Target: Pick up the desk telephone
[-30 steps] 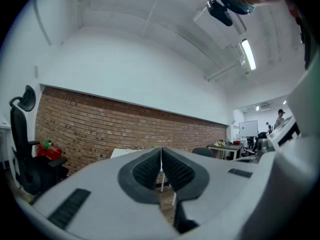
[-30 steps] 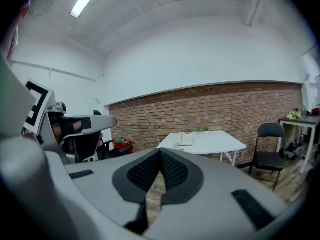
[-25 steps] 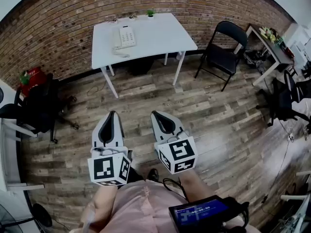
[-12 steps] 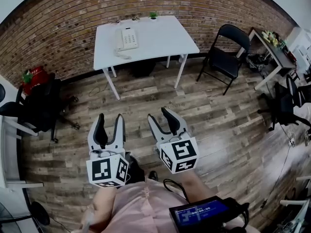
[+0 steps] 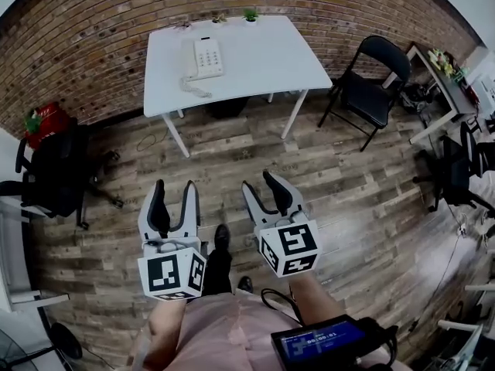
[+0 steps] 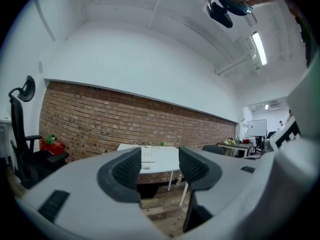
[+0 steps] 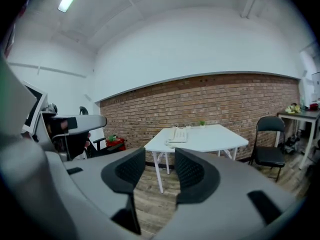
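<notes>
A white table (image 5: 263,56) stands against a brick wall (image 5: 93,45) on a wood-plank floor (image 5: 348,184), with a small potted plant (image 5: 250,14) at its far edge. A black folding chair (image 5: 375,79) sits to its right and a black office chair (image 5: 54,172) to its left.

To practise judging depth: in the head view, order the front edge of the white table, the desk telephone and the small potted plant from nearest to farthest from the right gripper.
1. Front edge of the white table, ahead of the right gripper.
2. Desk telephone, left part of the tabletop.
3. Small potted plant, back edge, by the wall.
</notes>
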`<action>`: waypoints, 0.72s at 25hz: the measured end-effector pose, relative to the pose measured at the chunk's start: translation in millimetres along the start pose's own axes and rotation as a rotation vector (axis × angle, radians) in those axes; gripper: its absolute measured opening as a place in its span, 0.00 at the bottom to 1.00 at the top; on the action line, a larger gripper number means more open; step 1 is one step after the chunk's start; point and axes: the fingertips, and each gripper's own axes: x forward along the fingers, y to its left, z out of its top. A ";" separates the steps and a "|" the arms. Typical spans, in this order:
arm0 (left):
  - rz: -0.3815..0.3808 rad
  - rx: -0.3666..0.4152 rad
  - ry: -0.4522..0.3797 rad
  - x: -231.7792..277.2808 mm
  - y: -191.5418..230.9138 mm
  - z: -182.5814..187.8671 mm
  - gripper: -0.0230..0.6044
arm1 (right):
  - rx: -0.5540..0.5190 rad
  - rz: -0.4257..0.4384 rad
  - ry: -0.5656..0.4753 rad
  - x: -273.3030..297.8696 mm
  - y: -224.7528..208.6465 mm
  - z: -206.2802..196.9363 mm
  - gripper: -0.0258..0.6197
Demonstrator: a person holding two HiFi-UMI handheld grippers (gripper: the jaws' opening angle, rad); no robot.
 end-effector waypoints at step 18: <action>-0.080 0.010 -0.009 194.9 72.3 33.9 0.41 | 0.011 -0.014 -0.020 177.3 -35.9 73.1 0.32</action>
